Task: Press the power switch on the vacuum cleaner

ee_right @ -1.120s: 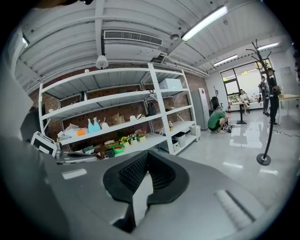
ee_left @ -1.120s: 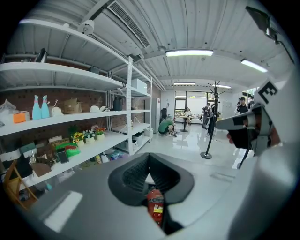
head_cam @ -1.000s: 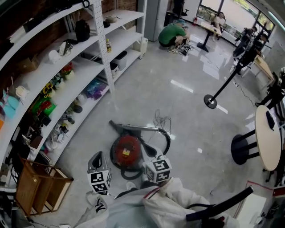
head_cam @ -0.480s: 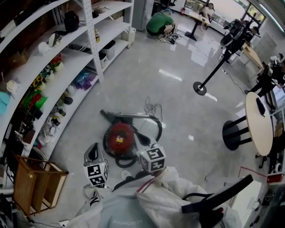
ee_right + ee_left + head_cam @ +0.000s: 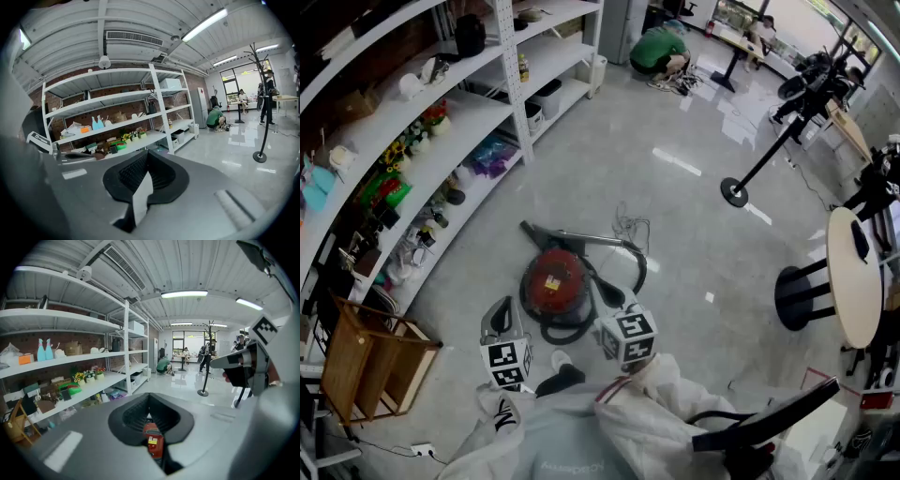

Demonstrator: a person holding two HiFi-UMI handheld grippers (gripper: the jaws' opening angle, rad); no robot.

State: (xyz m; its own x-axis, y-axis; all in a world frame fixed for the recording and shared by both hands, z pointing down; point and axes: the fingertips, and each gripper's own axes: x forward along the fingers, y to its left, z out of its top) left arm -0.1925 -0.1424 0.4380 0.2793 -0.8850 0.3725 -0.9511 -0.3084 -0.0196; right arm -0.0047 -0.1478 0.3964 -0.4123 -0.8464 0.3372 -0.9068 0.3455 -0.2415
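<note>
On the floor, mid head view: red vacuum cleaner (image 5: 553, 281), sitting on its base with a yellow label on top. Power switch is too small to pick out. Black hose (image 5: 627, 274) loops round the vacuum cleaner's right side. Grey wand (image 5: 581, 238) lies just past the vacuum cleaner, on the side away from the person.

Left tool (image 5: 499, 317) is held at the vacuum cleaner's near-left edge. Jaws are narrow, just a slit, and its own view shows the red body through that slit. Nothing is gripped.

Right tool (image 5: 606, 300) is at the vacuum cleaner's near-right, over the hose loop. It has the same narrow slit, with only pale floor showing through. Nothing is gripped. Can't tell whether either tool touches the vacuum cleaner.

White shelving (image 5: 511, 89) runs along the vacuum cleaner's left, loaded with flowers, bottles and boxes. Wooden crate (image 5: 366, 361) is near-left of the vacuum cleaner, well apart, at the foot of the shelving. Pole stand with round base (image 5: 736, 197) is far-right of the vacuum cleaner. Round surface (image 5: 855, 277) is further right, well apart. A person in a green top (image 5: 659, 49) crouches well beyond the vacuum cleaner, past the end of the shelving.
</note>
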